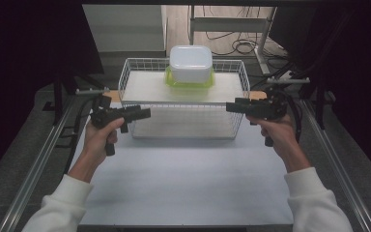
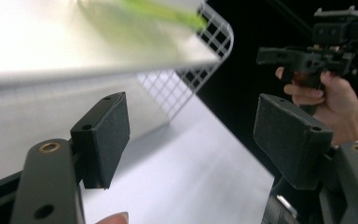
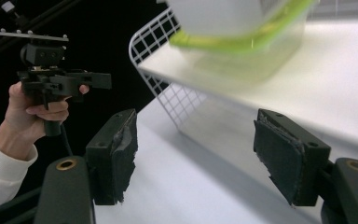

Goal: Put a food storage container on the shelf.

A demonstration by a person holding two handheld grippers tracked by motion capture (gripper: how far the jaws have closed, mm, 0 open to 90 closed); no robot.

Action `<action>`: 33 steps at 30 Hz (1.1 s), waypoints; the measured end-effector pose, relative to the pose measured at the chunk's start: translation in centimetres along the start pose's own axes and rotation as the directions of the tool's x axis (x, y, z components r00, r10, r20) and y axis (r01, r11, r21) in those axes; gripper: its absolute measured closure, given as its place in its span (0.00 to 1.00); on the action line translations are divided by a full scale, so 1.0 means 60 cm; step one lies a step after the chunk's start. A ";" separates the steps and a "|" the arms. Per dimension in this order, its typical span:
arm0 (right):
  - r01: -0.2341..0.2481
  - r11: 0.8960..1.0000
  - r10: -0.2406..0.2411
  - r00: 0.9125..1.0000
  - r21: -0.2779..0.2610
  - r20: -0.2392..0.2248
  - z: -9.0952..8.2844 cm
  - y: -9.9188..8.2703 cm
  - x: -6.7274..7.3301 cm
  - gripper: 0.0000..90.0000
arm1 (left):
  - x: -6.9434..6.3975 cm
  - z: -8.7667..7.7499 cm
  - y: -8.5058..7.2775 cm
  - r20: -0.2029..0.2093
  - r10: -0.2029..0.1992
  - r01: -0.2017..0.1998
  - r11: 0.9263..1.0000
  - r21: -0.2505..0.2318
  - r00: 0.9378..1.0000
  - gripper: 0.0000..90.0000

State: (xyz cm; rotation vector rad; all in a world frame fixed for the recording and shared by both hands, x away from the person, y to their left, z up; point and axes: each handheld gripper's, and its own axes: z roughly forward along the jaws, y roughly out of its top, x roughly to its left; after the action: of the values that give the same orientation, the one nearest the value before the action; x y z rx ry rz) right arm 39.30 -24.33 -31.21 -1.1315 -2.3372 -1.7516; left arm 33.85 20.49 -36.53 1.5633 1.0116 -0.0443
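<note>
— Lying flat and matte across the bench: white table top, framed by metal rails, dark floor and loose cables beyond.

— Standing on it at the far end: white wire basket, square mesh, rounded corners, open at the top. Bridging its rim: a pale smooth board.

— Resting on that board, toward the back: a lidded container, rounded-square, translucent white plastic stacked over a lime-green band. Blurring in both gripper views; contents impossible to tell.

— Hovering at the basket's left front corner: left gripper, black, boxy, gripped pistol-style by a hand in a white sleeve. Jaws standing wide apart, pinching nothing, flat rubbery pads facing each other over bare table.

— Hanging at the right front corner, mirroring it: right gripper. Jaws likewise spread, holding nothing; pad looking frayed and torn along the edges.

— Pointing inward at each other, both well clear of the container, basket wall sitting between them.
</note>
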 end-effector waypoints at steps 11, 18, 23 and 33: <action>0.005 0.998 -0.009 0.998 0.064 0.057 0.000 -0.145 -0.006 0.34 | 0.002 0.014 -0.126 -0.089 0.039 -0.028 0.992 0.121 0.995 0.29; 0.002 0.992 -0.012 0.996 0.123 0.085 0.013 -0.214 -0.004 0.34 | -0.002 0.034 -0.193 -0.102 0.047 -0.027 0.983 0.184 0.994 0.30; -0.013 0.990 -0.003 0.994 0.144 0.105 0.021 -0.263 -0.014 0.34 | 0.008 0.051 -0.223 -0.149 0.079 -0.039 0.966 0.257 0.986 0.30; 0.006 0.989 -0.024 0.992 0.145 0.121 0.020 -0.271 -0.013 0.30 | 0.012 0.044 -0.226 -0.190 0.098 -0.048 0.967 0.249 0.977 0.29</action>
State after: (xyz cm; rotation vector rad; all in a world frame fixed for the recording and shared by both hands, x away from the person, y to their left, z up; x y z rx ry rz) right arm 31.47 -25.61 -45.50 -1.2342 -2.5005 -1.5290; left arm 27.30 17.48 -48.35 1.8569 1.1382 0.0441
